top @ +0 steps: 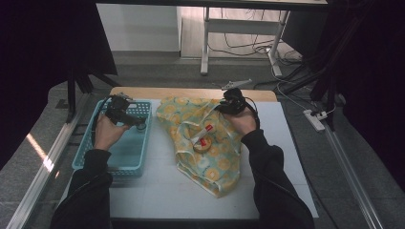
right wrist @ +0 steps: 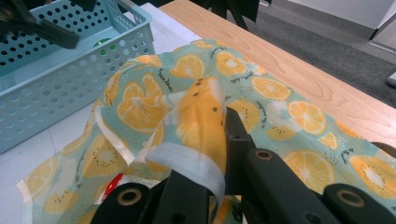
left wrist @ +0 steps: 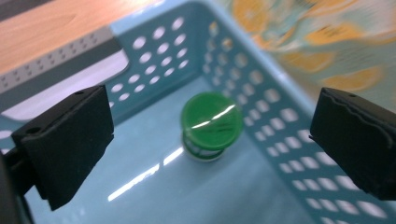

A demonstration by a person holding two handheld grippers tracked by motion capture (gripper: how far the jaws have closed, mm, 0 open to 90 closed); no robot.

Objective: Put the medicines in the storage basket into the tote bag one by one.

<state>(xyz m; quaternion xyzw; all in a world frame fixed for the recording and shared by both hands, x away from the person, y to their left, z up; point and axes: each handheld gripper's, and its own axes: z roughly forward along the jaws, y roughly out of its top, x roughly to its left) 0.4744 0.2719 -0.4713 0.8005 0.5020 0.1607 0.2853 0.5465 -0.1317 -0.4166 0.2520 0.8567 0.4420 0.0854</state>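
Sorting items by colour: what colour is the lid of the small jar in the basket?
Green. The jar's lid shows best in the left gripper view, inside the light blue basket.

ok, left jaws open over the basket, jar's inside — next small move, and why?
Probably draw the left gripper up and out of the basket: its jaws stand open, clear of the green-lidded jar on the floor. The right gripper holds the bag's rim open.

From up here the left hand-held gripper (top: 125, 112) hangs over the far end of the blue basket (top: 90, 157) at the desk's (top: 157, 191) left. The right hand-held gripper (top: 232, 102) is on the far edge of the orange-print cloth bag (top: 210, 164), mid-desk. A small red-and-white tube (top: 204, 135) lies in the bag's opening.
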